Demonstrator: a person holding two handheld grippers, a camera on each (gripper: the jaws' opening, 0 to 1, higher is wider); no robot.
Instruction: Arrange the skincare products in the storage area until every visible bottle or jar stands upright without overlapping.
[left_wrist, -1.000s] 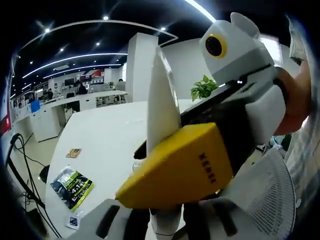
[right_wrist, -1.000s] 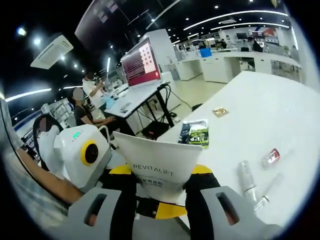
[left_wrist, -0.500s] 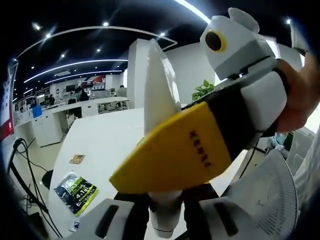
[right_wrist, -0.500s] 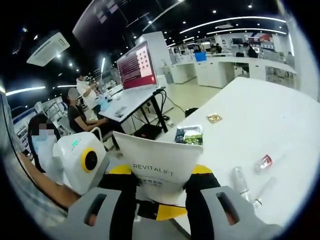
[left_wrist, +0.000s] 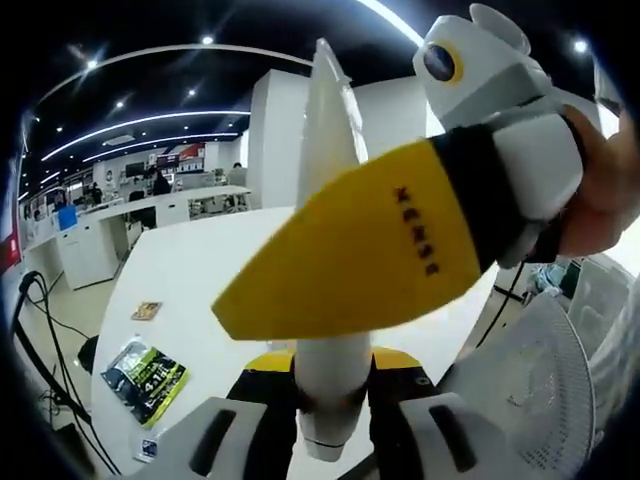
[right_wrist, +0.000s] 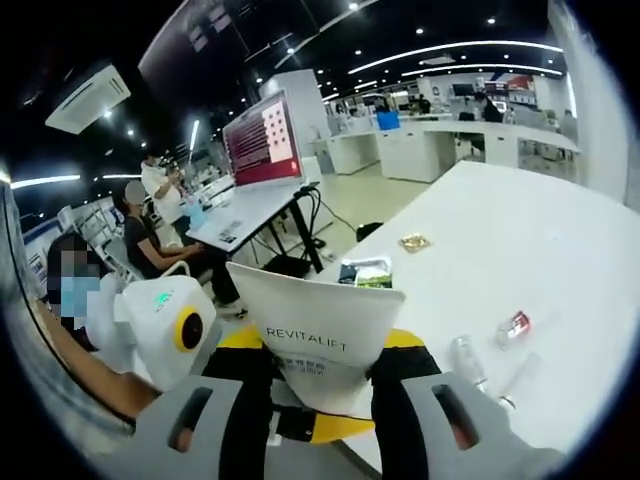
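A white tube (left_wrist: 331, 190) stands edge-on in the left gripper view, and my left gripper (left_wrist: 330, 440) is shut on its lower end. My right gripper (left_wrist: 400, 245) crosses from the right, its yellow jaw pressed against the tube. In the right gripper view the same tube (right_wrist: 318, 325), labelled REVITALIFT, sits with my right gripper (right_wrist: 320, 400) shut on it. The left gripper's white body (right_wrist: 165, 325) is at the left. On the white table (right_wrist: 540, 250) lie a small red-capped bottle (right_wrist: 513, 324), a clear bottle (right_wrist: 463, 355) and a thin clear tube (right_wrist: 520, 372), all on their sides.
A green-and-black sachet (right_wrist: 365, 272) and a small brown packet (right_wrist: 412, 241) lie near the table's far edge. Beyond it are a desk with a monitor (right_wrist: 262, 140) and seated people (right_wrist: 140, 235). A white mesh chair (left_wrist: 540, 370) stands beside the table (left_wrist: 200, 270).
Both grippers have kept hold of the tube. The right gripper has lifted and tilted higher across the left gripper view. Both cameras have shifted slightly; the table items stay put.
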